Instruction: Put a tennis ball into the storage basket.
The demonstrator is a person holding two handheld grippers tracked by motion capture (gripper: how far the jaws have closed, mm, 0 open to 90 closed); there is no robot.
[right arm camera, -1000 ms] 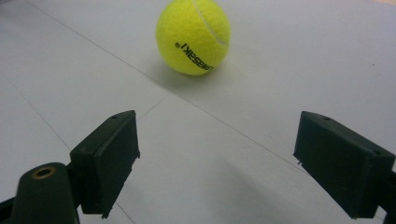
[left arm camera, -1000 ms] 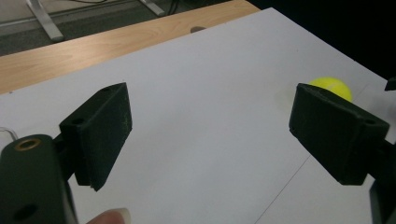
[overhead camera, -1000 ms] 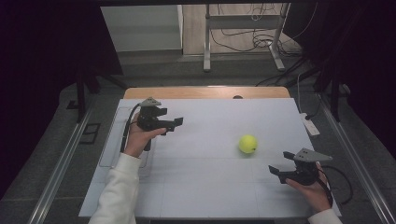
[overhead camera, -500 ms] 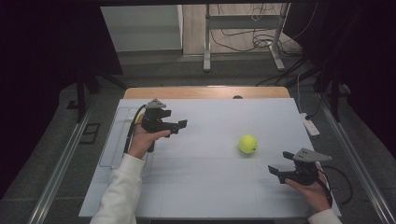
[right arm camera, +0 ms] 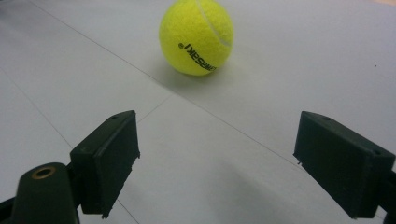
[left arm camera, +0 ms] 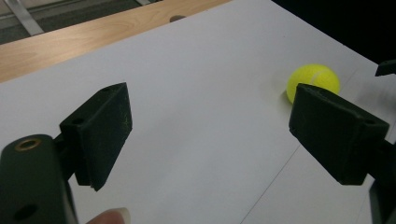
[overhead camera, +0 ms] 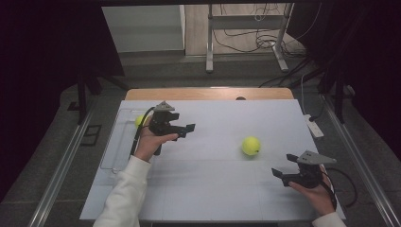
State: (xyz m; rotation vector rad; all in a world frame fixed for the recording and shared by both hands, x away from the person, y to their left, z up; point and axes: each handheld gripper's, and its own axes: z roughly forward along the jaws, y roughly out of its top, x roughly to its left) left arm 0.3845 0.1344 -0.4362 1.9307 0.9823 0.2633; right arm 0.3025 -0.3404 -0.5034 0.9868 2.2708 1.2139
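Taking the tennis ball as my landmark, I'll work from the left. Farthest left of it lies a clear tray at the table's edge, with a second yellow ball showing in it, partly behind my left gripper. That gripper sits well to the left of the tennis ball, jaws spread wide with nothing between them. The tennis ball itself rests on the white surface, right of the table's middle. Just beyond it to the right and nearer me is my right gripper, likewise wide open and empty, pointed toward the ball.

I judge the tennis ball light, felt-covered and a little springy, so it should give slightly under the pads and not slip much, though it will roll if nudged off-centre. I would close on it across its widest part, one pad on each side.

The right gripper view shows the tennis ball straight ahead with black lettering and a white seam, which the high view is too coarse to show. The left gripper view puts the tennis ball partly behind its right pad, with the wooden table edge beyond
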